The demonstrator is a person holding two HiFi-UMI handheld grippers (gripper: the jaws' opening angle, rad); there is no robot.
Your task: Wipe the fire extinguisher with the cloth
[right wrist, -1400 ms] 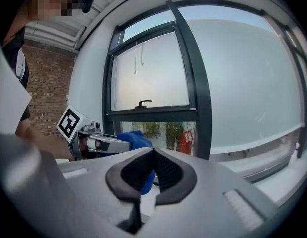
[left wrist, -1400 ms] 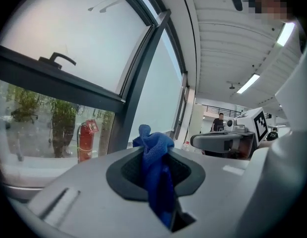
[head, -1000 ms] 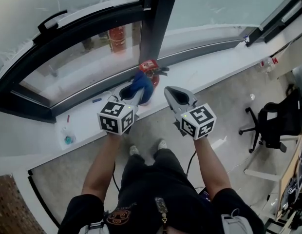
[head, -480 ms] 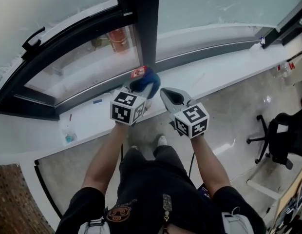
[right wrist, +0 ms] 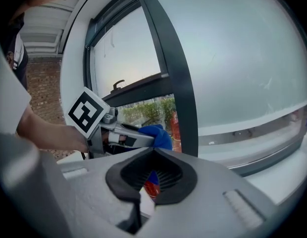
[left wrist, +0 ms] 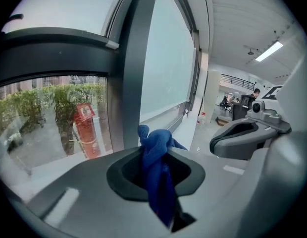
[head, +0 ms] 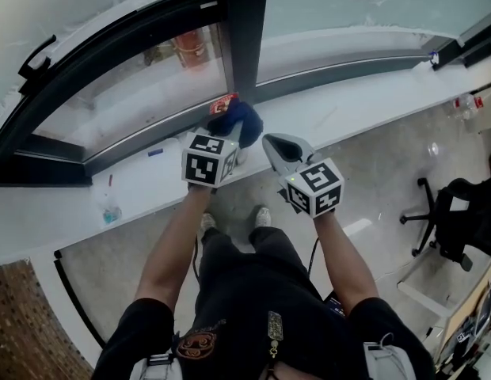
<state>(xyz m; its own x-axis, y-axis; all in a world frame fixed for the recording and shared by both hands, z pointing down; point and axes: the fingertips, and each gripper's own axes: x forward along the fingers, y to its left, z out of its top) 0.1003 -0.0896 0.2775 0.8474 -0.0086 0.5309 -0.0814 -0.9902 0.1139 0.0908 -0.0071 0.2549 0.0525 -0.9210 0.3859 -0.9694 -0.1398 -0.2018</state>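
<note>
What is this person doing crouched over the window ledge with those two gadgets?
A person is holding a hand-held gripper in each hand at a white window ledge. The left gripper is clamped on a blue cloth, held right at a red fire extinguisher lying on the ledge. The right gripper hangs beside it, shut and empty.

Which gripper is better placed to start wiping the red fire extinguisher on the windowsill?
Left. The left gripper grips the crumpled blue cloth, close by the red fire extinguisher; the right gripper is shut, empty, off to the side.
</note>
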